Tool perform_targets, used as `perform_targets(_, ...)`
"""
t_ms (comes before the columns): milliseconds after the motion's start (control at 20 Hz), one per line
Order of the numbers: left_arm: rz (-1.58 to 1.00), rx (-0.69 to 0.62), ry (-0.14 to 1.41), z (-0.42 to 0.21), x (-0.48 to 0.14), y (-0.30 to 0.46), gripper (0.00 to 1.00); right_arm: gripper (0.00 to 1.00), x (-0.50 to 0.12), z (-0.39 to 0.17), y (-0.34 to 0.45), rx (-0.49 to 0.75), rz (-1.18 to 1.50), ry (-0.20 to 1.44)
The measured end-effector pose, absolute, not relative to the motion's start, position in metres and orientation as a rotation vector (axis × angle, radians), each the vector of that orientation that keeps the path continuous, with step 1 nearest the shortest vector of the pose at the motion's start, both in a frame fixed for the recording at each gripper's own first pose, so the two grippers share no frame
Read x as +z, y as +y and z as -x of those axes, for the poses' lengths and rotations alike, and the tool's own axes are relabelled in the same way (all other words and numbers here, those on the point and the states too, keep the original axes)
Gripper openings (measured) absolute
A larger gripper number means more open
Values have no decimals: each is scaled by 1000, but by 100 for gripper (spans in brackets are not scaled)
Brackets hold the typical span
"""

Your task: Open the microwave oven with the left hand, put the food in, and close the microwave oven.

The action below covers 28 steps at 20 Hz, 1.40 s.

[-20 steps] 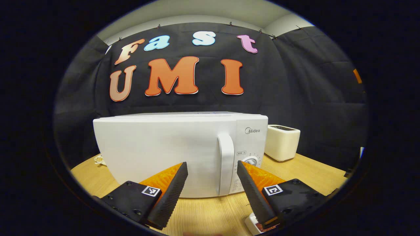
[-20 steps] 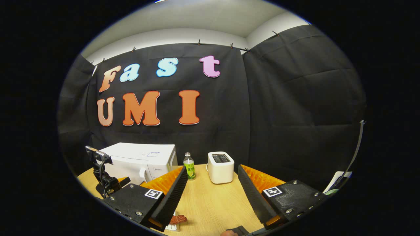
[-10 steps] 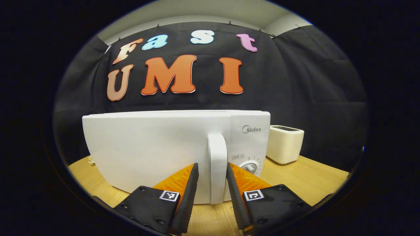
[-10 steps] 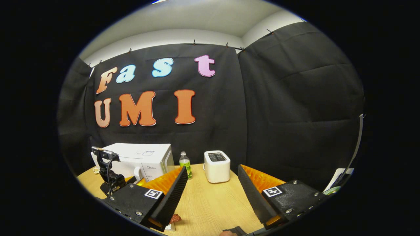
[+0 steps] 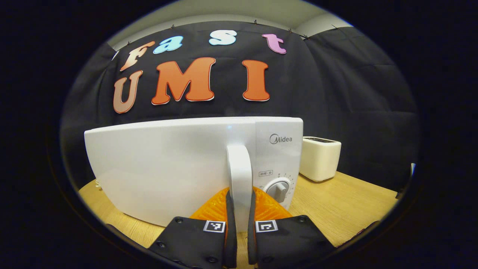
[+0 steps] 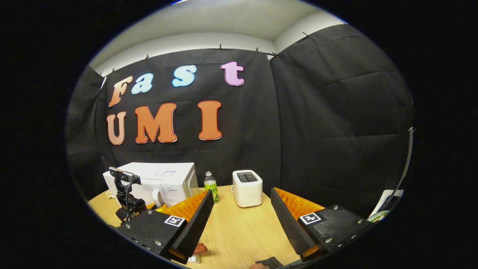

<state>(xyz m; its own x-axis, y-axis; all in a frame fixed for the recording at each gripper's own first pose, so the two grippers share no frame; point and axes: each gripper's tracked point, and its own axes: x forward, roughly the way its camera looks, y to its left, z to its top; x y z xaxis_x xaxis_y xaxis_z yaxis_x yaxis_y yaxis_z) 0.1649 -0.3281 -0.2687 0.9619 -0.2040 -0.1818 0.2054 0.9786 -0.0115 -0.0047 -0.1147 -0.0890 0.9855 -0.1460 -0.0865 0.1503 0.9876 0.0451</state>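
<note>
A wooden counter (image 5: 336, 198) carries the white microwave oven (image 5: 168, 164) at frame center, door closed, with a toaster (image 5: 320, 158) at its right. The left tongs (image 5: 239, 216) pinch the vertical door handle (image 5: 239, 175). The right tongs (image 6: 239, 220) stand spread above the counter; reddish food (image 6: 199, 248) lies at lower left of center beside them.

A white microwave oven (image 5: 168, 164) is set upright toward the back left corner of the wooden table (image 5: 347, 198), its door shut. The vertical white door handle (image 5: 239, 175) is clamped between the fingers of the left gripper (image 5: 239, 239). The food (image 6: 200, 248) (a small reddish-brown piece, partly hidden) is seen at the table's front edge.
</note>
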Motion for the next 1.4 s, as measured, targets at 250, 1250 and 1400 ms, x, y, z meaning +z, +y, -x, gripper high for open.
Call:
perform_targets(250,8,-263,126,-117,-258,-321,11,96,-96,4,-102,-124,-31,97)
perform_targets(1250,30,-497,167,59,-243,-190,11,96,-110,16,-6,32,-73,120)
perform_targets(1400,24,-459,155,74,-240,-162,10,95,-115,17,15,68,-87,132)
